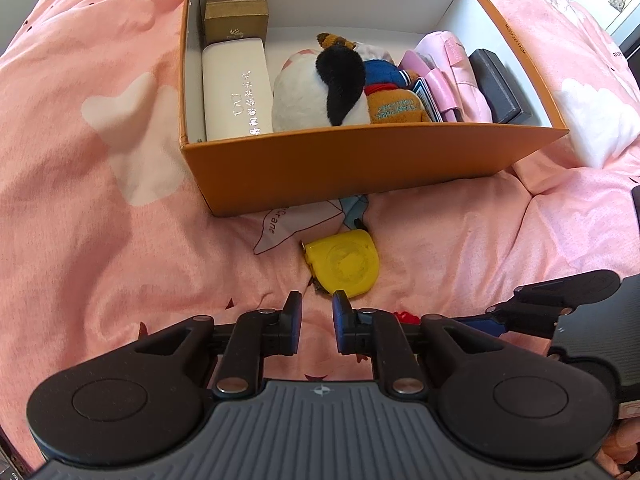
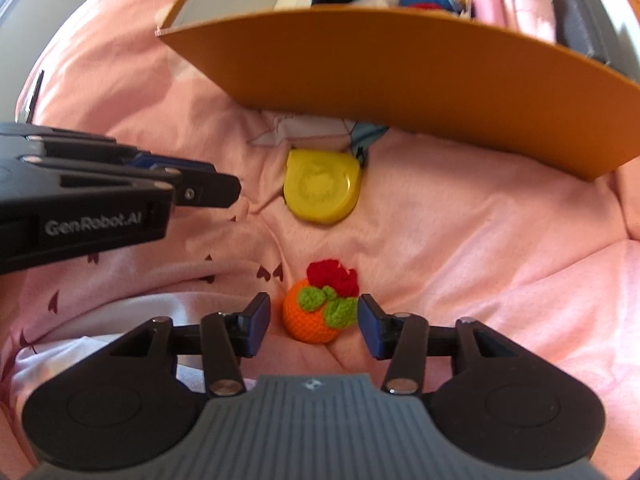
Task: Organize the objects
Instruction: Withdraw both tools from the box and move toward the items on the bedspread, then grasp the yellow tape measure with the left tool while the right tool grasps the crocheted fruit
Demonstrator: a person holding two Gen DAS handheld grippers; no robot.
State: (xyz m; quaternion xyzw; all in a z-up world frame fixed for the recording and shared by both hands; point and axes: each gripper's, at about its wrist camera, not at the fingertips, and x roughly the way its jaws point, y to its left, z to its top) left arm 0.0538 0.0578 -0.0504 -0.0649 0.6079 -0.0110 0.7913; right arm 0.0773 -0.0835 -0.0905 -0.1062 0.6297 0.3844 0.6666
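An orange box [image 1: 360,160] stands on the pink bedspread and holds a gold box [image 1: 236,12], a white case [image 1: 236,88], a black-and-white plush [image 1: 320,88], a small bear [image 1: 392,96], pink items [image 1: 452,76] and a dark case [image 1: 500,84]. A yellow tape measure [image 1: 344,264] lies in front of the box; it also shows in the right wrist view [image 2: 320,186]. My left gripper [image 1: 316,308] is open and empty, just short of the tape measure. My right gripper [image 2: 314,316] is open, with its fingers on either side of a crocheted orange [image 2: 310,318] with green leaves and a red flower.
A folded paper piece [image 1: 296,220] pokes out from under the box's front edge. The bedspread [image 1: 100,200] is soft and wrinkled. The left gripper's body [image 2: 100,196] reaches in at the left of the right wrist view. The orange box also shows there [image 2: 400,80].
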